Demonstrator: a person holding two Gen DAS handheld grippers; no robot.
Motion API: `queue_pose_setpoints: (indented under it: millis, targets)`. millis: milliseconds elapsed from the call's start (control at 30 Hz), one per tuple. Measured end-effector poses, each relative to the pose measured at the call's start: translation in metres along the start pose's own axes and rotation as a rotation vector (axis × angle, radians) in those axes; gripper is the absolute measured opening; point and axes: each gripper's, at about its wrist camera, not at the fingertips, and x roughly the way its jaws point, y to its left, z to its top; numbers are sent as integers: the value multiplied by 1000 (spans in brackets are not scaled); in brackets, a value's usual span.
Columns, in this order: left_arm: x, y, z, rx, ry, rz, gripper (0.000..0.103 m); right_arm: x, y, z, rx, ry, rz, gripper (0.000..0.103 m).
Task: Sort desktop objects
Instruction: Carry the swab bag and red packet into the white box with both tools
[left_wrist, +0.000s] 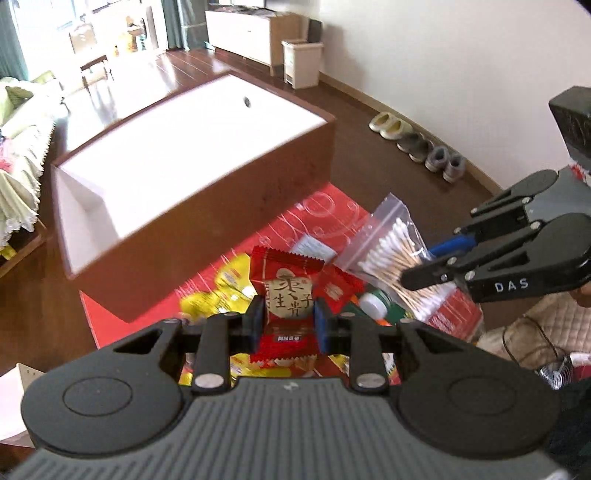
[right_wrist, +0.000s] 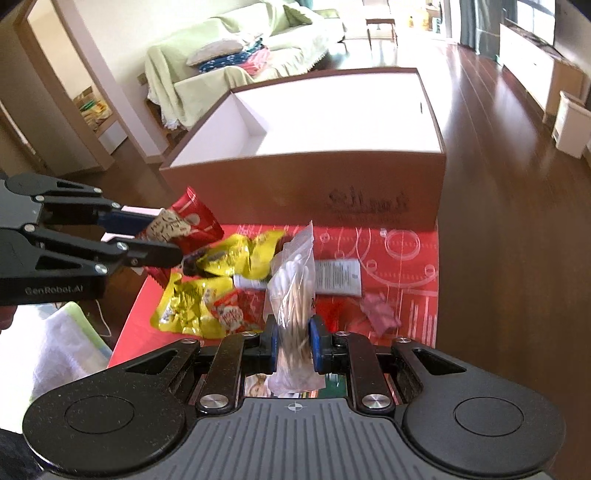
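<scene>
Nearest, the left gripper (left_wrist: 289, 319) had its jaws pinching one red snack packet (left_wrist: 286, 291), light and crinkly, held at mid-body above the red mat (left_wrist: 325, 206). The right gripper (right_wrist: 293, 345) pinched one soft bag of cotton swabs (right_wrist: 291, 291) low down, likely slippery. On the mat lay perhaps three yellow packets (right_wrist: 192, 306) and one white tube (right_wrist: 338, 277). At its far edge stood one open box (right_wrist: 332, 110).

Red snack packet (left_wrist: 290, 295) lifted, clear cotton-swab bag (right_wrist: 293, 291) upright, yellow packets (right_wrist: 192, 306) lying flat
</scene>
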Motion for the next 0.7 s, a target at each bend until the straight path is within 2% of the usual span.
queue_pose_setpoints:
  millis: [367, 700]
  targets:
    - [-10, 37, 31, -52, -60, 78, 24, 5, 5, 61, -108, -51, 14, 16]
    - [-7, 84, 65, -81, -91, 137, 24, 34, 7, 127, -160, -91, 17, 16]
